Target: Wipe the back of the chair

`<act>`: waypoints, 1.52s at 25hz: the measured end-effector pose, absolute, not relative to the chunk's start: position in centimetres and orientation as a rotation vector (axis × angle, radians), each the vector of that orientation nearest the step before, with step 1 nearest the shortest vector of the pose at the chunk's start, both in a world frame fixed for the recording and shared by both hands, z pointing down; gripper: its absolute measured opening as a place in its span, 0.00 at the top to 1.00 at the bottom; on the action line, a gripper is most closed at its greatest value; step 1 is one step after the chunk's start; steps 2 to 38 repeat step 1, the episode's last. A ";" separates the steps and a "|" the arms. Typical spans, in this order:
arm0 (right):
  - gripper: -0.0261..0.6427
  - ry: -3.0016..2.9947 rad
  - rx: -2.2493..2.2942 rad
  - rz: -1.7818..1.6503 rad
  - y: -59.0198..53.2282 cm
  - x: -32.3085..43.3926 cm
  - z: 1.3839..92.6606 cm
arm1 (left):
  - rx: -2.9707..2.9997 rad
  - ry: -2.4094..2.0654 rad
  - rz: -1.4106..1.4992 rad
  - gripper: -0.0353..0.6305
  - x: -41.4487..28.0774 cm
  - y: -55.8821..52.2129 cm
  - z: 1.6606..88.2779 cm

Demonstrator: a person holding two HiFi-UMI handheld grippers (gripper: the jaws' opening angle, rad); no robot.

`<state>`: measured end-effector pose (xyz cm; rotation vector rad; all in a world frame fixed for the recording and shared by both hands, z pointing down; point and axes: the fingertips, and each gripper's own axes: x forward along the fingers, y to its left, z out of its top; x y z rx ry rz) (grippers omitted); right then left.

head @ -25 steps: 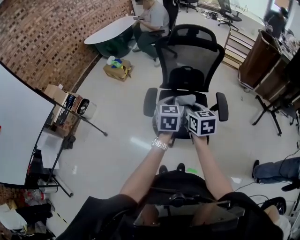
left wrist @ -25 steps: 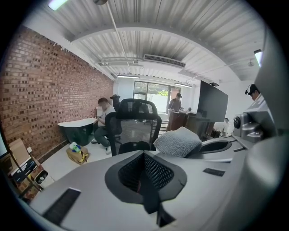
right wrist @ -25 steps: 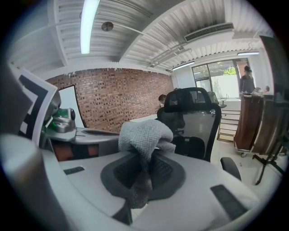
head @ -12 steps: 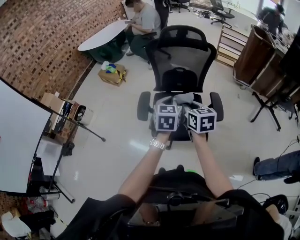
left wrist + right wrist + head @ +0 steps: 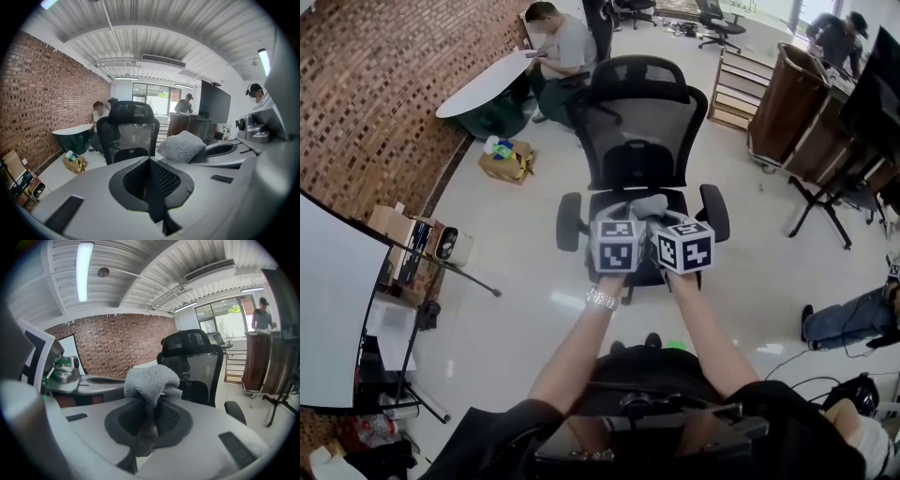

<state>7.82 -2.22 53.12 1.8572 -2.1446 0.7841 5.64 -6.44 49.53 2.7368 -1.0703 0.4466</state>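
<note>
In their own views we find the left gripper (image 5: 151,185) with its jaws pressed together on nothing. The right gripper (image 5: 149,420) has its jaws pinching a grey cloth (image 5: 151,380) that bunches above them. The head view hides both pairs of jaws behind the marker cubes (image 5: 617,246), side by side at frame centre, but shows the whole black chair (image 5: 639,141) beyond them, its mesh back in the upper middle.

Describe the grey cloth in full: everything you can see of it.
The grey cloth is a small soft rag with a knobbly, waffle-like weave, bunched up. The right hand-held gripper is shut on it: the bulk puffs out past the jaws in rounded folds, and a narrow tail runs back between them. Nothing else touches it; it hangs in the air short of the black mesh chair.
</note>
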 end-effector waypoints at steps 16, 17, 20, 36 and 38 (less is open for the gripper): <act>0.92 -2.147 1.853 0.788 -2.1 7.9 53.2 | 2.736 -1.071 0.449 0.94 5.8 -6.3 49.6; 0.92 -2.147 1.853 0.788 -2.1 7.9 53.2 | 2.736 -1.071 0.449 0.94 5.8 -6.3 49.6; 0.92 -2.147 1.853 0.788 -2.1 7.9 53.2 | 2.736 -1.071 0.449 0.94 5.8 -6.3 49.6; 0.92 -2.147 1.853 0.788 -2.1 7.9 53.2 | 2.736 -1.071 0.449 0.94 5.8 -6.3 49.6; 0.92 -2.147 1.853 0.788 -2.1 7.9 53.2 | 2.736 -1.071 0.449 0.94 5.8 -6.3 49.6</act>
